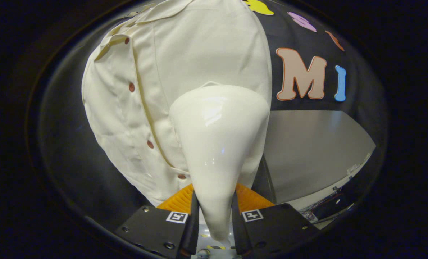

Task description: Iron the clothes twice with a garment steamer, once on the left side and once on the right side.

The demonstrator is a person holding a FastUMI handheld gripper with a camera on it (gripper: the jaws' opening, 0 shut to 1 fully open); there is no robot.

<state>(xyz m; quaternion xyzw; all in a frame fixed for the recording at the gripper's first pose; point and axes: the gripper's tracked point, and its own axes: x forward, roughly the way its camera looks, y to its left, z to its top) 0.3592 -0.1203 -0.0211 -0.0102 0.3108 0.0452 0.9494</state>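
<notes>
A cream button-front cotton shirt (185, 72) with small brown buttons hangs ahead of me against the dark booth wall (307, 36). A grey table (314, 151) lies beyond it, off to one side. A glossy white cone-shaped garment steamer (217, 144) rises between my fingers, its wide head against the shirt front and hiding part of it. My gripper (214, 216) is clamped on the steamer's narrow handle, one finger pressing each side.

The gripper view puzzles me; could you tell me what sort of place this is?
Probably a staged recording booth, not a home: a black cloth wall hangs behind the cream button-up shirt, beside a bare grey table. The gripper is shut on a glossy white cone-shaped garment steamer.
</notes>
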